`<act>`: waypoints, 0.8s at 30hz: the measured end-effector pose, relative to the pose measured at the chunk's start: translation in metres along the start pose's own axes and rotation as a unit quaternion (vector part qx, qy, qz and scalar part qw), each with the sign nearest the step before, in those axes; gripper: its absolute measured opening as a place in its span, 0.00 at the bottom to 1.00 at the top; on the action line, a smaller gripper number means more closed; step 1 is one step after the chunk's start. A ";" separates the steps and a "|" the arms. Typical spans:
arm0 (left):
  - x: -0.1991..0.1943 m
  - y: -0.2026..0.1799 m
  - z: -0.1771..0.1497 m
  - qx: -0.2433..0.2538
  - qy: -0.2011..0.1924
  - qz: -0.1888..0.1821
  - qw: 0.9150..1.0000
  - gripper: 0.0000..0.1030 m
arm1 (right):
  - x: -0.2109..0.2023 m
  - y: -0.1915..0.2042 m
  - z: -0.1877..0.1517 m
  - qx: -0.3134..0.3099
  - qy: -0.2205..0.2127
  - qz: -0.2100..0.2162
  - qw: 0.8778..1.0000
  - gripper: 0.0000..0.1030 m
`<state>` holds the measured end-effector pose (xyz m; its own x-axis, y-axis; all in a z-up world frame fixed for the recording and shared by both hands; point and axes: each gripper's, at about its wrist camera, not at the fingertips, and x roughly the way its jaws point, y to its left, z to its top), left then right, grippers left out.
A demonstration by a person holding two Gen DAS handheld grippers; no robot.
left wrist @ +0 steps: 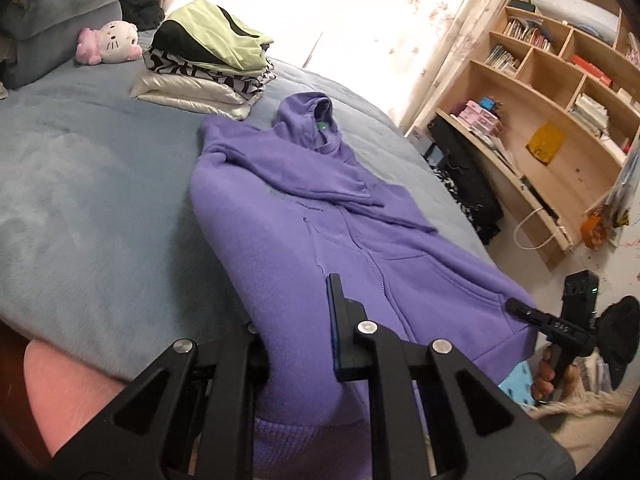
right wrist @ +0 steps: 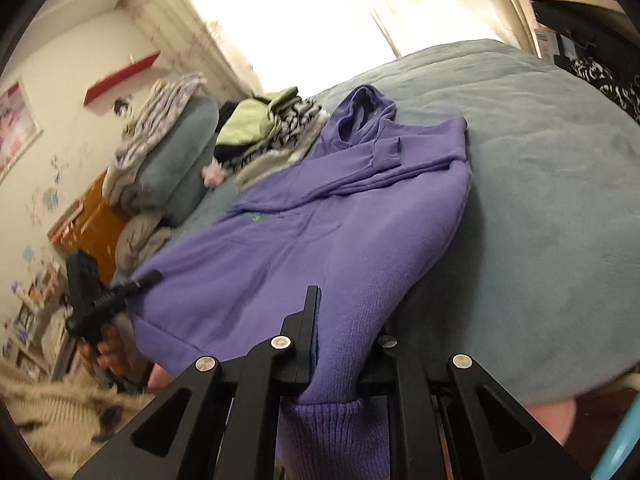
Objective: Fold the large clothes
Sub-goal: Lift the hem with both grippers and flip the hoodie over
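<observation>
A purple hoodie (left wrist: 320,208) lies flat on a grey-blue bed (left wrist: 100,200). Its hood points to the far end, by the window. Both sleeves are laid across the chest, so the hoodie is already a tidy long shape.

The left tongs (left wrist: 296,344) are closed tight on the bottom edge of the hoodie, at one corner. The stretchy band of the hem bunches up between the two black arms. The right tongs (right wrist: 340,364) are closed on the bottom edge too, at the other corner. In the left view you can see them pinching that corner near the side of the bed, with a hand (left wrist: 546,376) wrapped around the handle.

Holding both corners keeps the bottom edge straight. I think this is so the bottom half can go up and over toward the hood, to fold the hoodie in half.

A pile of folded clothes (left wrist: 208,64) sits near the pillows (left wrist: 60,12), beside a pink and white soft toy (left wrist: 110,42). The folded hoodie most likely goes there when it is done. A wooden shelf (left wrist: 552,120) stands by the bed.
</observation>
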<state>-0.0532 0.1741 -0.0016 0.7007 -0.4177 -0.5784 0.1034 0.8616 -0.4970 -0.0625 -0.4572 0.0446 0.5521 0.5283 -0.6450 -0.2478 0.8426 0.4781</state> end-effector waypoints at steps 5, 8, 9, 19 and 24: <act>-0.020 0.011 0.012 -0.049 0.008 -0.031 0.998 0.10 | -0.012 -0.009 0.015 0.044 -0.009 0.025 0.999 0.11; -0.010 0.020 0.028 -0.087 0.008 -0.045 0.995 0.11 | 0.004 -0.029 0.044 0.103 -0.017 0.058 0.993 0.11; 0.000 0.025 0.036 -0.103 0.011 -0.048 0.993 0.11 | 0.014 -0.036 0.054 0.123 -0.017 0.064 0.990 0.11; 0.144 0.076 0.169 -0.190 0.020 -0.066 0.979 0.39 | 0.158 -0.130 0.208 0.305 -0.029 0.050 0.951 0.48; 0.225 0.122 0.212 -0.278 0.044 -0.082 0.956 0.63 | 0.221 -0.171 0.258 0.352 -0.037 0.059 0.934 0.83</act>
<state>0.2668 0.2463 -0.0547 0.6430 -0.5774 -0.5031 -0.2023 0.5055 -0.8388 0.3066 -0.5112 -0.0256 0.6132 0.5834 -0.5326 0.2593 0.4882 0.8333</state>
